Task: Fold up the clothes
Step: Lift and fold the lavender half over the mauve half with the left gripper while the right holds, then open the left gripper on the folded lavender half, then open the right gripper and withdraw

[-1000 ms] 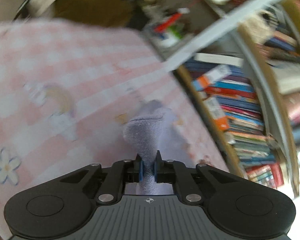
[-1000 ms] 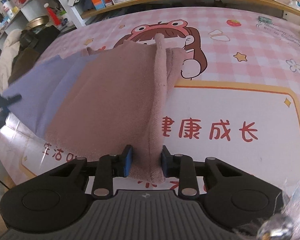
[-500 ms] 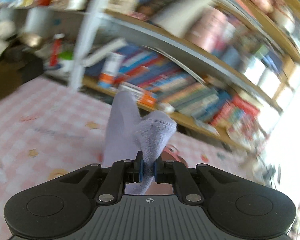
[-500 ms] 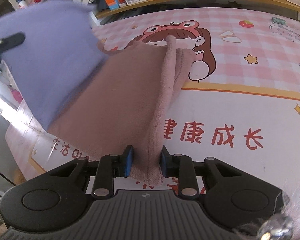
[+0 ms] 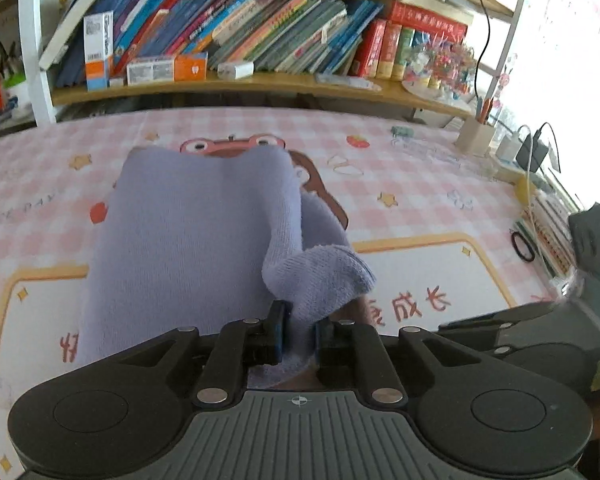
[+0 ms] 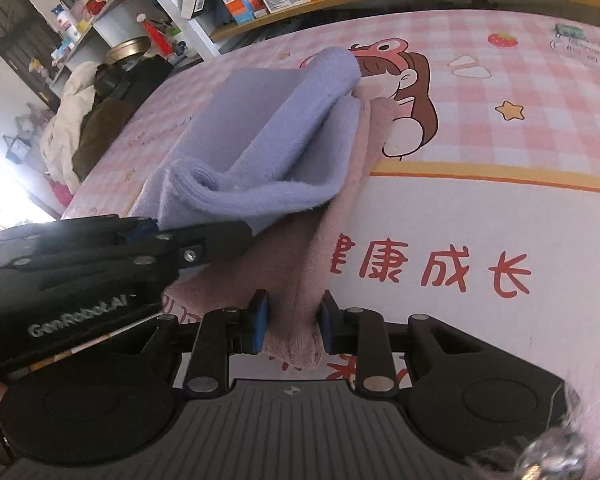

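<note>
Lavender-and-pink cloth (image 6: 284, 128) folded over; left gripper (image 5: 298, 334) opening around corner, right gripper (image 6: 294, 322) clamps pink edge.

We see the left gripper (image 5: 298, 338) as a black frame: two broad rounded lobes, each with a shallow round disc, flanking a grey ribbed panel marked with a small crosshair. Silver screw heads sit at the linkage joints, and its fingers (image 5: 277, 334) end in blue pads. The right gripper (image 6: 291, 322) has the same build: black lobes, grey ribbed centre with a small emblem, silver screws, blue pads on its fingers (image 6: 259, 322). In the right wrist view, the left gripper's side carries white "GenRobot.AI" lettering and a thin striped strip below it.
</note>
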{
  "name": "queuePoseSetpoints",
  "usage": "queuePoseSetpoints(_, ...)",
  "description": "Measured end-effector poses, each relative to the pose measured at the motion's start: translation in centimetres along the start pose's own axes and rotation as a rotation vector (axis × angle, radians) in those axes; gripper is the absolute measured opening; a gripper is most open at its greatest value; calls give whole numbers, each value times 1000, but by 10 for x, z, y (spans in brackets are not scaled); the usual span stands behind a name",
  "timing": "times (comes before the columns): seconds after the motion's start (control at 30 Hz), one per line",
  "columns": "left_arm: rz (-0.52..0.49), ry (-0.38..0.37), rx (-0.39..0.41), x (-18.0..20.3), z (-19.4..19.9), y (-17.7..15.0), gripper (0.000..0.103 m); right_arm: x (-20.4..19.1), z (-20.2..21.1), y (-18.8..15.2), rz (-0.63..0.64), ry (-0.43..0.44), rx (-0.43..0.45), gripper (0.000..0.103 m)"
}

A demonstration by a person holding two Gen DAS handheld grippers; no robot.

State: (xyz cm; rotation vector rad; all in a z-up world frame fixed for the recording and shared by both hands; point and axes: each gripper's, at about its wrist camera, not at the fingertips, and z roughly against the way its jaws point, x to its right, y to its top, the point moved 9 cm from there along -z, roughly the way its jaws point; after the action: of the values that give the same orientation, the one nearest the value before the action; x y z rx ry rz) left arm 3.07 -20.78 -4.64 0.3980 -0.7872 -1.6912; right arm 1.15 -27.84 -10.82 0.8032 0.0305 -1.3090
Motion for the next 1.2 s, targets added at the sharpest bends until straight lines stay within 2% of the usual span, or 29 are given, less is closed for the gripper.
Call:
queuePoseSetpoints(0.13, 25, -3, 79, 1, 19, 13, 14, 2, 1, 0, -6, 10, 1, 25)
queuePoseSetpoints(0.2, 32, 2, 82, 1, 19, 17, 16, 4, 5, -1, -10, 12, 1, 26)
queuePoseSetpoints(0.27, 47, -16, 68, 3, 17, 14, 25, 6, 10, -2, -11, 12, 0, 28)
queuePoseSetpoints(0.3, 52, -27, 59, 3, 13, 13, 31, 8, 14, -3, -13, 9, 1, 35)
queuePoseSetpoints(0.37, 47, -50, 39, 11, 9, 6, 45, 16, 24, -4, -21, -12, 5, 38)
queuePoseSetpoints(0.4, 41, -59, 30, 14, 7, 3, 55, 21, 30, -4, -28, -23, 8, 41)
queuePoseSetpoints(0.5, 53, -115, -18, 22, -2, -8, 69, 41, 43, -9, -35, -100, 2, 44)
queuePoseSetpoints(0.57, 18, -118, -56, 25, -7, -18, 70, 53, 51, -9, -74, -122, 13, 44)
queuePoseSetpoints(0.63, 15, -134, -54, 25, -2, -21, 70, 55, 58, 0, -85, -117, 36, 44)
queuePoseSetpoints(0.7, 29, -182, -2, 24, 15, -15, 70, 52, 64, 11, -77, -106, 65, 44)
queuePoseSetpoints(0.77, 44, -214, 58, 19, 34, -7, 70, 36, 68, 27, -48, -57, 95, 44)
queuePoseSetpoints(0.9, 143, -110, 174, -30, 64, 8, 68, 0, 59, 54, 3, 38, 110, 50)
queuePoseSetpoints(0.97, 192, -19, 177, -60, 66, 10, 65, -14, 44, 60, 26, 56, 78, 50)
queuePoseSetpoints(1.03, 211, 34, 176, -79, 63, 9, 48, -25, 23, 63, 48, 43, 39, 50)
queuePoseSetpoints(1.13, 225, 36, 151, -92, 51, 4, 33, -27, -8, 64, 39, -10, -20, 47)
queuePoseSetpoints(1.2, 211, 22, 133, -92, 43, -1, 31, -26, -22, 60, 39, -36, -46, 29)
